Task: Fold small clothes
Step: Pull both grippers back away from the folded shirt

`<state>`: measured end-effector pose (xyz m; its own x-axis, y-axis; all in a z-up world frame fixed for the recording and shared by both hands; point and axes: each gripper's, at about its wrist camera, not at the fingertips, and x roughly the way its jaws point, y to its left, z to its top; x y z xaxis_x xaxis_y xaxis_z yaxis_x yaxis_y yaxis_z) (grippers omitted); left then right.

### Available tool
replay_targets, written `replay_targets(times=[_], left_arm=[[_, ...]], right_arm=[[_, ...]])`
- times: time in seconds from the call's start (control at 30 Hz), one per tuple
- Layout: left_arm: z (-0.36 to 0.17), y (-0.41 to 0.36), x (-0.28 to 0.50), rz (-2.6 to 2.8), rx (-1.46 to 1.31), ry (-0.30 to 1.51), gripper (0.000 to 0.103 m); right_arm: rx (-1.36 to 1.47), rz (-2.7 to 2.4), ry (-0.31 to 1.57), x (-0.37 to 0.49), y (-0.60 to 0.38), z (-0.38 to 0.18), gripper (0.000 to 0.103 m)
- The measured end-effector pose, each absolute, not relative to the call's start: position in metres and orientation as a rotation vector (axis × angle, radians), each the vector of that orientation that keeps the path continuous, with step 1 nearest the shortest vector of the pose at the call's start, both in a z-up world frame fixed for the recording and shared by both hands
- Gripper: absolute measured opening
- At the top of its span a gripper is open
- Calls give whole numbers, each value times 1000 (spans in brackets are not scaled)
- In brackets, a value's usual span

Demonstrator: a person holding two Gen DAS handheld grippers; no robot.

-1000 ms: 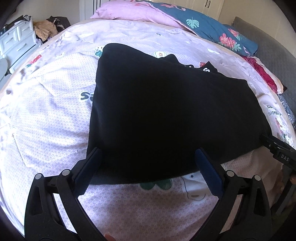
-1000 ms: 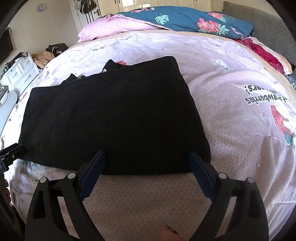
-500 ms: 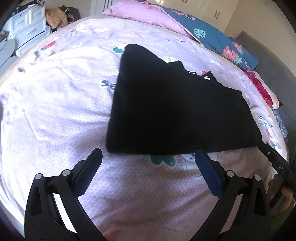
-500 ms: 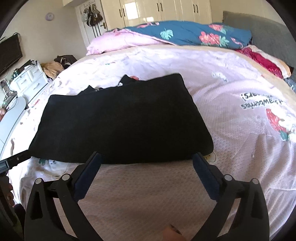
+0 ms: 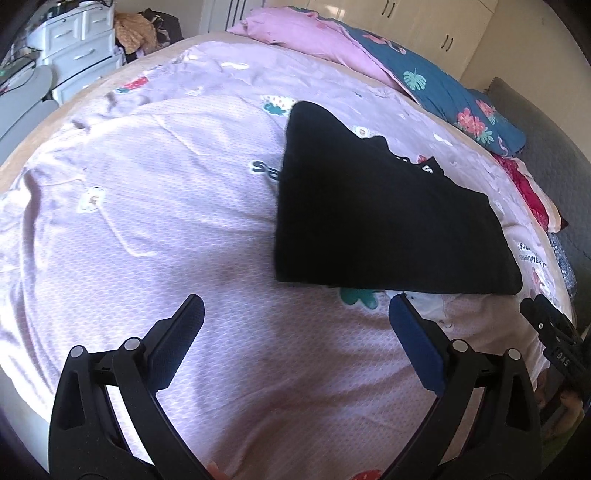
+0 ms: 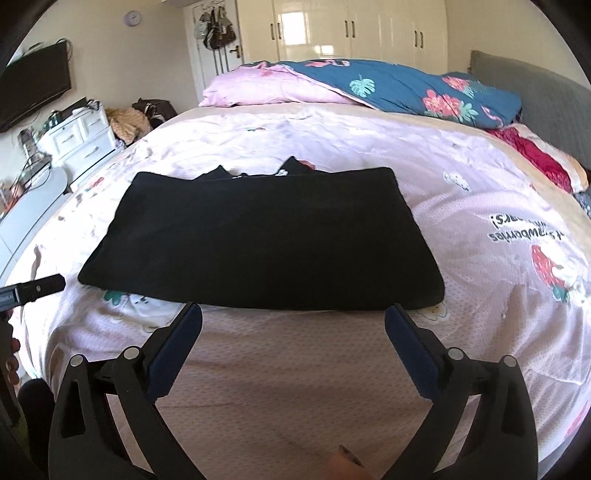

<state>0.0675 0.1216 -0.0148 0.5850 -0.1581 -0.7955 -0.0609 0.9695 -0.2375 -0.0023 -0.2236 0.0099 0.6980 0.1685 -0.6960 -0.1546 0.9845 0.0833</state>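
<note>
A black garment lies folded flat into a wide rectangle on the pink printed bedspread; a collar or sleeve edge pokes out along its far side. In the left wrist view the same garment sits up and to the right. My left gripper hangs open over bare bedspread, just short of the garment's near left corner. My right gripper is open too, its fingertips just short of the garment's near edge. Nothing is between either pair of jaws. Each gripper shows at the edge of the other's view.
A pink pillow and a blue floral quilt lie at the head of the bed, with a red cloth at the right. White drawers, a wall television and wardrobes stand beyond the bed.
Both grippers have pulled back and lifted away from the garment's near edge; a second ago their fingers overlapped it. The garment lies still. The left view has swung left.
</note>
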Motion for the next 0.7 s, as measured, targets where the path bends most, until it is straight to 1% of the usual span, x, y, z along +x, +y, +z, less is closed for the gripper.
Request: replay_targets(times=[0.23,0.7], left_arm=[[-10,145,55,-18,-272,933,94],[-12,189,47,46,-331,916,94]], right_arm=[[-30,227,773,-10,-194,12,99],[-170,359,768,-18,-104,10,99]])
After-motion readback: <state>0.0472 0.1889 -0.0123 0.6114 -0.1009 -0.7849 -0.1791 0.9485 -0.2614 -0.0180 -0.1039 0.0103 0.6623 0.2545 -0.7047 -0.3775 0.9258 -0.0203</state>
